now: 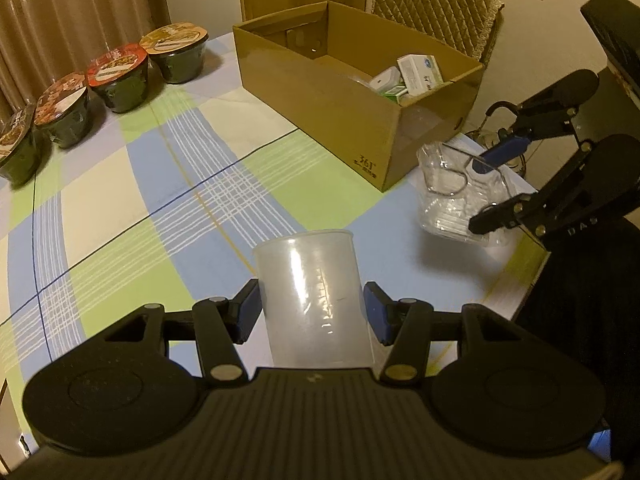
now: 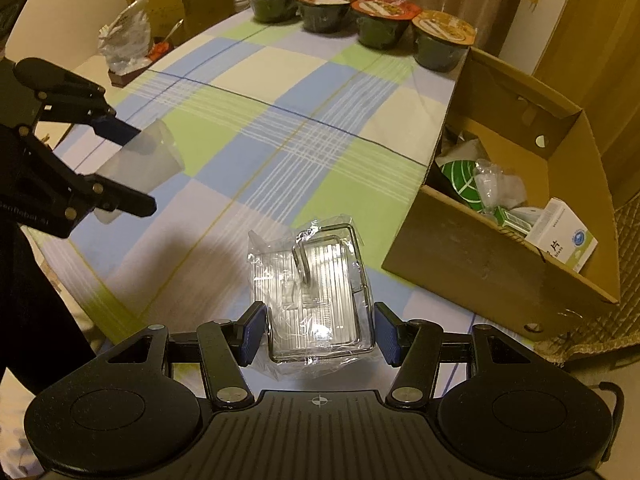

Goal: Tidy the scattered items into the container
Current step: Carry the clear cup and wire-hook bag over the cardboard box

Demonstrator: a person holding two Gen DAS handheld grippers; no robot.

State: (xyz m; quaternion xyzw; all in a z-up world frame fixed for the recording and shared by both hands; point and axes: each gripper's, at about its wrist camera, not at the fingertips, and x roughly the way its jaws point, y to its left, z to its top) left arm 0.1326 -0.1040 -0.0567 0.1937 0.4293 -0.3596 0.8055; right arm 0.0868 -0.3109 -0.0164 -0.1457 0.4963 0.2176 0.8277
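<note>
We note both tongs loaded, left tongs (image 1: 312,308) clamping the translucent cup (image 1: 310,292), right tongs (image 2: 320,330) gripping the bagged wire rack (image 2: 316,292), nearer the cardboard box (image 2: 472,252) at right of frame.

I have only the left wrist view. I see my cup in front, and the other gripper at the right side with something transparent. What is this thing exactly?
Observer: The right gripper is shut on a wire rack wrapped in clear plastic, with a metal hook standing up from it.
Operator: Is something green in the cardboard box? I see only white packs.
Observer: Yes, the cardboard box holds a round green item near its far left corner.
Operator: What lies beyond the table's left edge?
Observer: A crumpled plastic bag sits there, beside small cardboard boxes.
</note>
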